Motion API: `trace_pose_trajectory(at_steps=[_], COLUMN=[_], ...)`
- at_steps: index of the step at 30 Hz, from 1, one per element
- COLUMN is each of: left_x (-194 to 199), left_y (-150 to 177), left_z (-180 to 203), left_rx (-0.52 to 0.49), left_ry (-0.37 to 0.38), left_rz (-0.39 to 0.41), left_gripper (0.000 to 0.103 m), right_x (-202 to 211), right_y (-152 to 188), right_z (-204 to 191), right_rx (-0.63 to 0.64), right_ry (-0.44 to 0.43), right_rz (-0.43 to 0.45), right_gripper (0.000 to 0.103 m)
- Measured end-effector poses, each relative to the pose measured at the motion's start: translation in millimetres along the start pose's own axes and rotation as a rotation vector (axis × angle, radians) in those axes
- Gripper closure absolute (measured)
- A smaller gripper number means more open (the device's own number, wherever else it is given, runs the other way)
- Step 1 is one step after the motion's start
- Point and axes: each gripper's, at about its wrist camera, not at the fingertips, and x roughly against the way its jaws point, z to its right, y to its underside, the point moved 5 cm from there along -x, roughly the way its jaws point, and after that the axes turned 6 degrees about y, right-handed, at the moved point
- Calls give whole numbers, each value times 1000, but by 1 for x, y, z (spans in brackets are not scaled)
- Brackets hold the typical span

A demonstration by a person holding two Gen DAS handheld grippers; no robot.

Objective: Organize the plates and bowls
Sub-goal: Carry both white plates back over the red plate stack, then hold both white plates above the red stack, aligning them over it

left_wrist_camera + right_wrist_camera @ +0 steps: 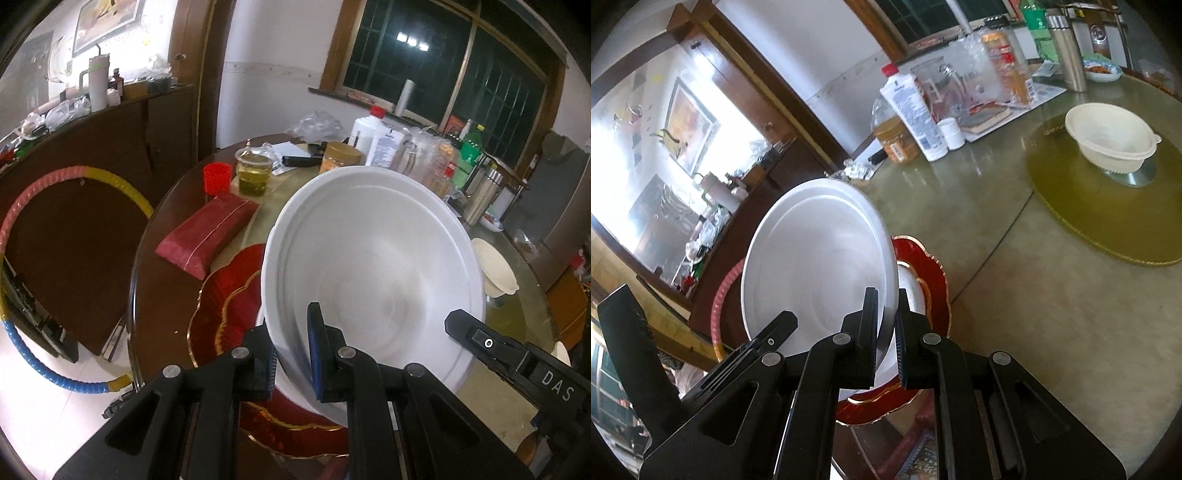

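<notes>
A large white plate (376, 273) is held tilted above a red plate with a gold scalloped rim (229, 291). My left gripper (293, 350) is shut on the white plate's near rim. My right gripper (886, 332) is shut on the same white plate (820, 266) at its other edge; it shows as a black finger (480, 338) in the left wrist view. Another white dish (912, 291) lies on the red plate (934, 280) under the held plate. A cream bowl (1108, 136) stands on a shiny disc on a round gold mat (1108, 221).
The round glass-topped table (1015, 295) carries a red packet (207, 232), a red cup (217, 178), a cup of tea (253, 171), jars, bottles (916, 114) and a steel flask (482, 199) along its far side. A hula hoop (22, 221) leans at the left.
</notes>
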Motion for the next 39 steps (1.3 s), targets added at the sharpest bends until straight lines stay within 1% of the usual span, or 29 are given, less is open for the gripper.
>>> trace_pose_trajectory(at_steps=[9,18,39], left_x=[-4,-9,-14], left_y=[5,9,15], left_z=[-9,-15,-19], left_rx=[7,12,4], left_ry=[-29,-40,-59], left_rz=[-15,-32,-49], left_gripper=[90,90,89], right_x=[-12,-18,-28], right_y=[8,11,15], right_z=[-6,-8,-8], right_rx=[19,33,38], right_ry=[2,15,22], right_rz=[-39,-66,-100], right_gripper=[95,95,95])
